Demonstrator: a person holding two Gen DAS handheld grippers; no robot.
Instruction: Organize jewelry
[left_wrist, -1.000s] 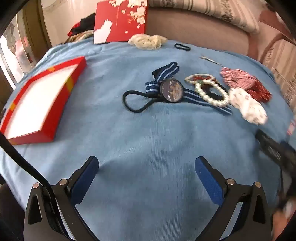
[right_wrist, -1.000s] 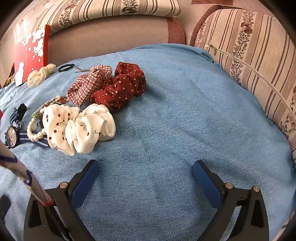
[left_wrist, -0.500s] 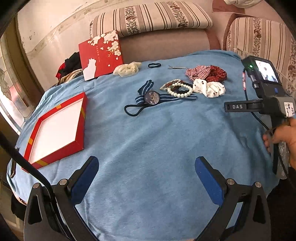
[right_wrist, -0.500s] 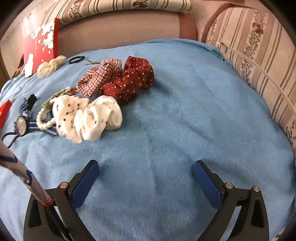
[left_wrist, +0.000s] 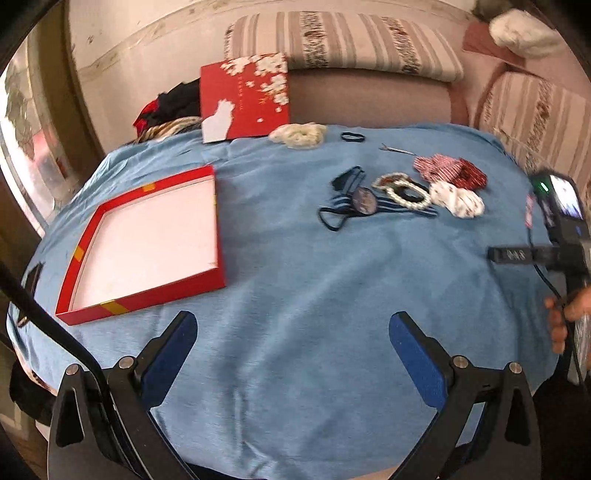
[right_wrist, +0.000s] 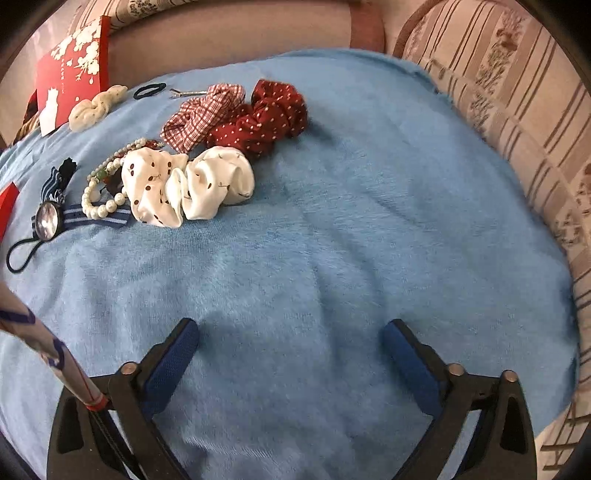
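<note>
Plainly, a shallow red box (left_wrist: 92, 236), white-lined, on blue cloth (left_wrist: 295, 280).

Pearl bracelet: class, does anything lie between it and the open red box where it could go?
Yes. The pearl bracelet lies on the watch strap; the watch and a dark hair tie sit on its box side. Beyond them, bare blue cloth reaches the red box.

On the blue cloth, an open red box (left_wrist: 147, 243) with a white inside lies near the left edge. A striped-strap watch (right_wrist: 47, 220) lies flat mid-cloth, a pearl bracelet (right_wrist: 96, 201) over its strap, a white spotted scrunchie (right_wrist: 184, 188) touching it. Checked (right_wrist: 203, 114) and dark red dotted scrunchies (right_wrist: 266, 118) lie together towards the far edge, beside a hair clip (right_wrist: 188, 92), a black hair tie (right_wrist: 149, 89) and a cream scrunchie (right_wrist: 96, 107)
</note>
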